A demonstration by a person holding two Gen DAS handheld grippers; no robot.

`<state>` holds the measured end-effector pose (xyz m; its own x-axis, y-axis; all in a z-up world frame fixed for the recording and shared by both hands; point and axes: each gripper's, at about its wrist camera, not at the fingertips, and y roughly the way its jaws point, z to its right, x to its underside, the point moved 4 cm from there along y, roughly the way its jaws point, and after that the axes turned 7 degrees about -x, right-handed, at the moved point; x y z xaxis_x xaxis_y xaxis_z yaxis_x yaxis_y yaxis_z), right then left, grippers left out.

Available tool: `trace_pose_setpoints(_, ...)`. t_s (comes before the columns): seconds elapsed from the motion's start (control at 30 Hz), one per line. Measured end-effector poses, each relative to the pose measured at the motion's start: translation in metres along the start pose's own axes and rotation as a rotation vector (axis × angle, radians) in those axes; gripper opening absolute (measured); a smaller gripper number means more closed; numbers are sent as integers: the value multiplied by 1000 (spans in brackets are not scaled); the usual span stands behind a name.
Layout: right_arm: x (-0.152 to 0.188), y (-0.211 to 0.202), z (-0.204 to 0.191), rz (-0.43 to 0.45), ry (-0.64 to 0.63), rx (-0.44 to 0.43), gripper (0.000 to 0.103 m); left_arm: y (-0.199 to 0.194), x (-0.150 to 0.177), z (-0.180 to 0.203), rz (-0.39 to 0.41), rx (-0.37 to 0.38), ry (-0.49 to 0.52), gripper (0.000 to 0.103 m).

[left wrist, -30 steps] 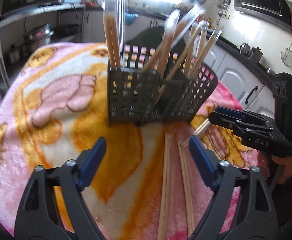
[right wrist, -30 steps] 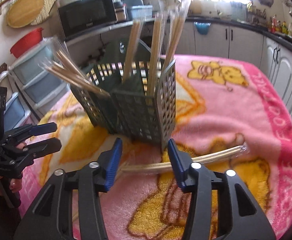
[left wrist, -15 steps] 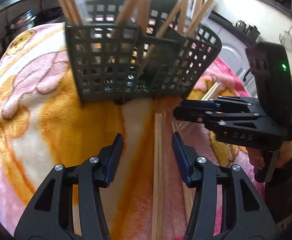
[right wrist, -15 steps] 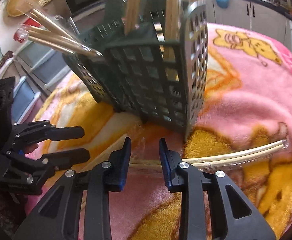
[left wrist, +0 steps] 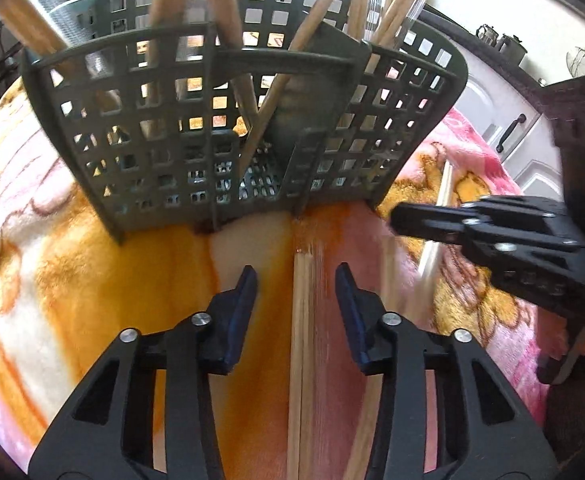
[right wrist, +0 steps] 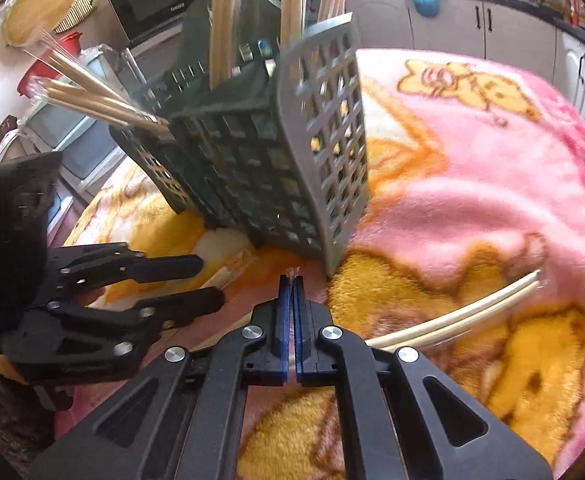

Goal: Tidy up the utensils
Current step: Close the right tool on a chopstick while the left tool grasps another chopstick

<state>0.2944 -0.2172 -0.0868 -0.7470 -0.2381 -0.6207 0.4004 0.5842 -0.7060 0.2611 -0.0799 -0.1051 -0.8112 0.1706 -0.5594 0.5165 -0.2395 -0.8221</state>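
Both tools have dropped closer to the blanket since a second ago, and the grey utensil basket now fills the view ahead of them, with wrapped chopsticks already standing in its compartments. The blanket covers the whole desk under my tools.

My right tool has gone from half open to fully pinched together, on the clear wrapper end of the pale chopstick pair, which runs off to its right across the blanket. Only that thin plastic shows between the blue pads, so I judge the hold slight.

My left tool is closing, its jaws astride the wooden chopstick pair that lies lengthwise between them, pointing at the basket; the pads do not yet press on it. Another wrapped pair lies just to its right.

To do this well, I would let the left jaws finish closing with the sticks centred, low enough to catch both. On the right, I would lift slowly and watch whether the wrapper slips; if it does, regrip on the sticks themselves before swinging toward a compartment.
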Motion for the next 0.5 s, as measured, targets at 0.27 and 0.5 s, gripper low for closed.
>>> trace_pose_setpoints(0.27, -11, -51, -14, 130, -47, 28, 2, -1, 2, -8, 4, -2, -43, 12)
trace_pose_setpoints(0.5, -26, -87, -38, 239, -82, 12, 2, -9, 3, -25, 7, 16, -85, 5)
